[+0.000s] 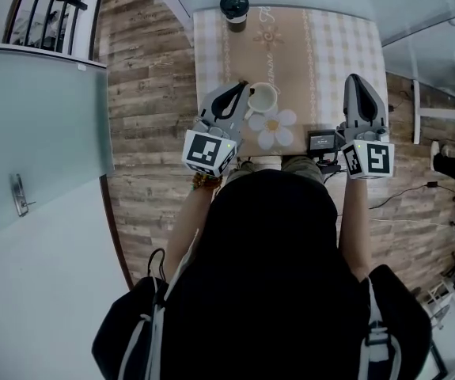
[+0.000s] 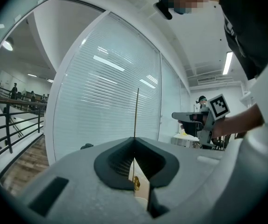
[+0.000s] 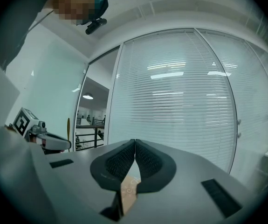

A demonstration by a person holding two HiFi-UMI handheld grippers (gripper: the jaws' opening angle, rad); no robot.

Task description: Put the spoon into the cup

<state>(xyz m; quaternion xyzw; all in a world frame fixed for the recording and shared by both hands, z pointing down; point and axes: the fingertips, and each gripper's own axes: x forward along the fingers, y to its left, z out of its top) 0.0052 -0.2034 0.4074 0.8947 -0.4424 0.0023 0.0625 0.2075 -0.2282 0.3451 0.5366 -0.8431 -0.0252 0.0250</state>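
A cream cup (image 1: 263, 97) stands on a white flower-shaped mat (image 1: 274, 129) on the table. My left gripper (image 1: 241, 87) sits just left of the cup, shut on the spoon. In the left gripper view the spoon (image 2: 136, 111) is a thin upright line rising from the closed tips of that gripper (image 2: 134, 139). In the right gripper view the spoon (image 3: 68, 127) stands as a tan sliver above the left gripper (image 3: 67, 146). My right gripper (image 1: 356, 79) hovers over the table's right side, well away from the cup. Its jaws (image 3: 134, 141) are shut with nothing between them.
A beige and checked cloth (image 1: 330, 50) covers the small table. A dark lidded cup (image 1: 234, 8) stands at the far edge. A black device (image 1: 322, 141) lies at the near right edge. Wooden floor (image 1: 148, 93) surrounds the table, with a glass wall (image 1: 45, 125) to the left.
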